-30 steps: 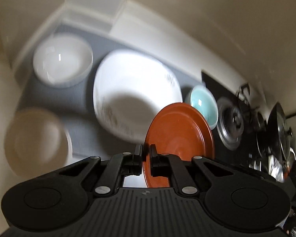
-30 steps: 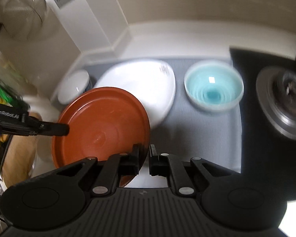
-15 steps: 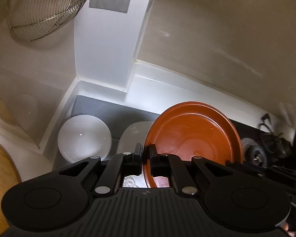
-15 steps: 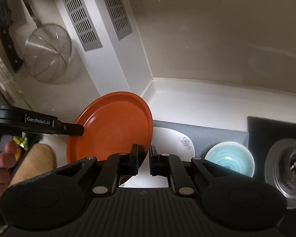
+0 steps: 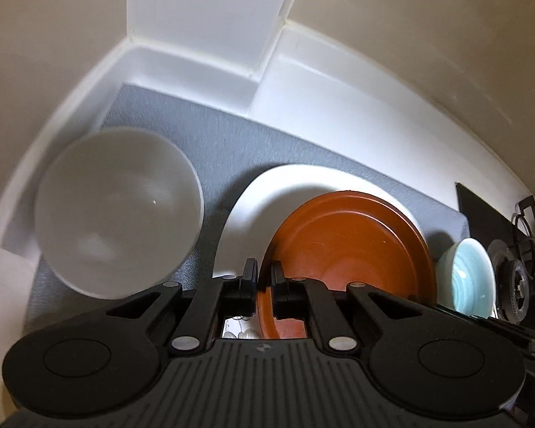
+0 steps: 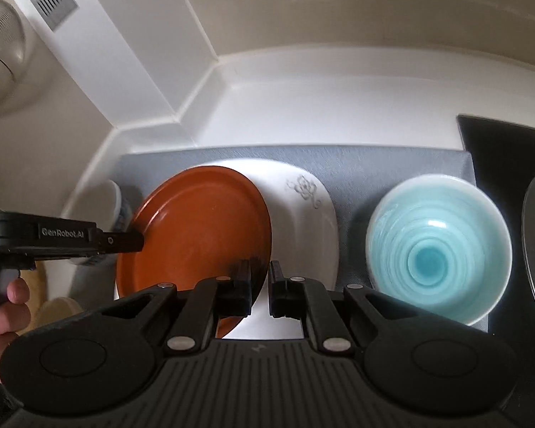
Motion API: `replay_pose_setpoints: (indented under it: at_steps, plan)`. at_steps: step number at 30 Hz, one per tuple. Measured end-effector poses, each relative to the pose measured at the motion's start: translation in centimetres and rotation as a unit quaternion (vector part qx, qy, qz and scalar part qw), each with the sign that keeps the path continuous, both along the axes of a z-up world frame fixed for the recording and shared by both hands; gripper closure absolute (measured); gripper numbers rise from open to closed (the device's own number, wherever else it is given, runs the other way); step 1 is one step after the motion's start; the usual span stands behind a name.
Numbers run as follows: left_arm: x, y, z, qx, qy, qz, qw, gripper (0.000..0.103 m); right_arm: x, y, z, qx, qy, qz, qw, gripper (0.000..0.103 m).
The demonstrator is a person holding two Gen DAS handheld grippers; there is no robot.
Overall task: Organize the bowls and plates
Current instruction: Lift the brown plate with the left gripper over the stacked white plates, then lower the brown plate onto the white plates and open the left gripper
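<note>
A: Where is the brown plate [image 6: 196, 228] at this point?

B: Both tongs have it. The left tongs [image 5: 265, 287] pinch its left rim, closed narrow on the edge. The right tongs [image 6: 259, 287] are nearly closed at the near rim, though whether they truly clamp it is hard to tell. The plate sits over the white dish [image 6: 303, 214] on the grey mat [image 6: 356, 164], and contact cannot be judged.

A: So how does the person set it down well?

B: Probably by keeping it level, centring it inside the white dish, and opening the tongs only once it rests. One side let go early would likely tip it.

A: Anything nearby to mind?

B: The blue bowl [image 6: 438, 253] stands just right of the dish, the white bowl [image 5: 119, 210] to the left on the counter [image 6: 321, 100].
</note>
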State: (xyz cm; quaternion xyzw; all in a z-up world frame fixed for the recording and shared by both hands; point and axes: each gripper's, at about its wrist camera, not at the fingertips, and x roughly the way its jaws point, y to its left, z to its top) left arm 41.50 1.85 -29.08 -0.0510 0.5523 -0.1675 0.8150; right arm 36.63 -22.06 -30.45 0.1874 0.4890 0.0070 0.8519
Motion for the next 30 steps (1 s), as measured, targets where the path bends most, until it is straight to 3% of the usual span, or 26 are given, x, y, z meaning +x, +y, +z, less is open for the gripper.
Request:
replay_pose_setpoints:
  at_steps: [9, 13, 17, 20, 23, 27, 30]
  plan:
    - [-1.2, -1.9, -1.4, 0.048, -0.051, -0.026, 0.9972, 0.096, 0.8, 0.6, -3.1, -0.020, 0.011, -0.008, 1.000, 0.094]
    - [-1.8, -1.3, -1.1, 0.037, -0.053, -0.043, 0.9970, 0.094, 0.6, 0.3, -3.2, -0.019, 0.012, -0.005, 1.000, 0.093]
    - [-2.1, -0.5, 0.0, 0.030, -0.077, -0.039, 0.9958, 0.094, 0.2, -0.3, -2.5, 0.015, 0.013, -0.021, 1.000, 0.069]
    - [-1.8, -0.6, -0.9, 0.031, -0.061, -0.045, 0.9966, 0.095, 0.0, 0.2, -2.2, -0.003, 0.005, -0.018, 1.000, 0.071]
    - [-1.6, -1.0, -1.7, 0.031, -0.062, -0.050, 0.9964, 0.097, 0.0, 0.7, -2.9, -0.025, 0.011, -0.010, 1.000, 0.093]
    - [-2.1, -1.8, -1.8, 0.053, -0.073, -0.061, 0.9940, 0.097, 0.1, 0.4, -3.0, -0.019, 0.006, -0.014, 1.000, 0.094]
    - [-2.5, -1.2, -0.8, 0.034, -0.066, -0.066, 0.9950, 0.097, -0.2, 0.0, -2.5, -0.013, 0.001, -0.021, 1.000, 0.089]
